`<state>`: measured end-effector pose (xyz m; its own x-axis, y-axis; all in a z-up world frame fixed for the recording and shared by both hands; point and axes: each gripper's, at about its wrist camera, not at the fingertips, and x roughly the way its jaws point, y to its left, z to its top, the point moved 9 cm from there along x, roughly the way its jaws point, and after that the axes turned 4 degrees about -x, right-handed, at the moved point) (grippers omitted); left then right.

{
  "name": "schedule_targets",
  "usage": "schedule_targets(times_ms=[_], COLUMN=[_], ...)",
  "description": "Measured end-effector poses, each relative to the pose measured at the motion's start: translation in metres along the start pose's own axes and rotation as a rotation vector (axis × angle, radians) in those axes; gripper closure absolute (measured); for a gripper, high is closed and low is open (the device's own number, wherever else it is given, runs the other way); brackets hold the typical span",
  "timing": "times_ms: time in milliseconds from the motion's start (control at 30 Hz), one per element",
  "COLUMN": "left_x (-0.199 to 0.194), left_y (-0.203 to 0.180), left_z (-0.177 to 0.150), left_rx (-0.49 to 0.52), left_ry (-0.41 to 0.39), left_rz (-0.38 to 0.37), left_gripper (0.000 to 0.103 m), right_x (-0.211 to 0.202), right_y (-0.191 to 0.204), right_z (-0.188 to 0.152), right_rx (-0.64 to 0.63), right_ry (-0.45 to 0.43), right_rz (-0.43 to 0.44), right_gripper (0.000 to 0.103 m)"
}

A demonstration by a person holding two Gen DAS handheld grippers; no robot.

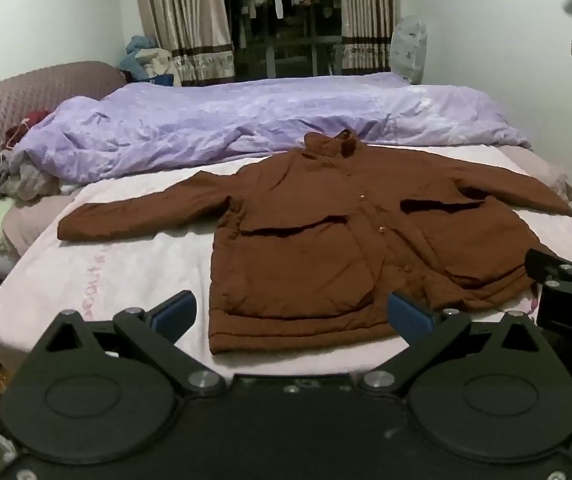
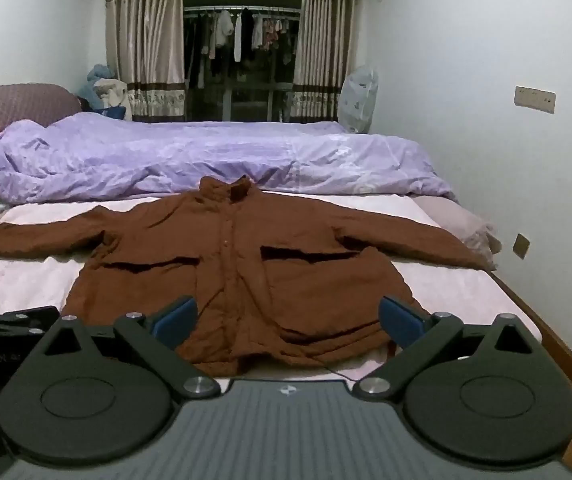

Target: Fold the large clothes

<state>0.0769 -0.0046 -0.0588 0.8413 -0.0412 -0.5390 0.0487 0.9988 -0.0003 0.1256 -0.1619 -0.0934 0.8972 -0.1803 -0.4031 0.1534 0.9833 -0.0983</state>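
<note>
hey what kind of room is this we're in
Most likely a home bedroom. A bed carries a rumpled purple duvet, with a brown jacket spread flat in front of it. Behind are curtains and clothes on a rail.

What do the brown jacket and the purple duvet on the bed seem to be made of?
Brown jacket: looks like matte, lightly padded woven cloth, perhaps cotton; soft puckered creases, no shine.
Purple duvet: looks like smooth, faintly glossy fabric, possibly satin or polyester; crisp crumples catch the light.

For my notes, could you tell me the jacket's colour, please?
The jacket is rust brown, clearest in the right wrist view.
</note>
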Motion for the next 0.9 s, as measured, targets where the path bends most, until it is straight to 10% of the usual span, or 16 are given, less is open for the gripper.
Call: schedule_targets(times_ms=[900], left_x=[-0.003], left_y=[0.002], left_z=[-0.005], left_rx=[-0.010], left_ry=[-0.024], left_rz=[-0.033], left_gripper=[0.000], right_x=[-0.001], right_y=[0.006], right_z=[-0.012], right_rx=[0.052], right_ry=[0.004], right_rz=[0.059], right_gripper=[0.000])
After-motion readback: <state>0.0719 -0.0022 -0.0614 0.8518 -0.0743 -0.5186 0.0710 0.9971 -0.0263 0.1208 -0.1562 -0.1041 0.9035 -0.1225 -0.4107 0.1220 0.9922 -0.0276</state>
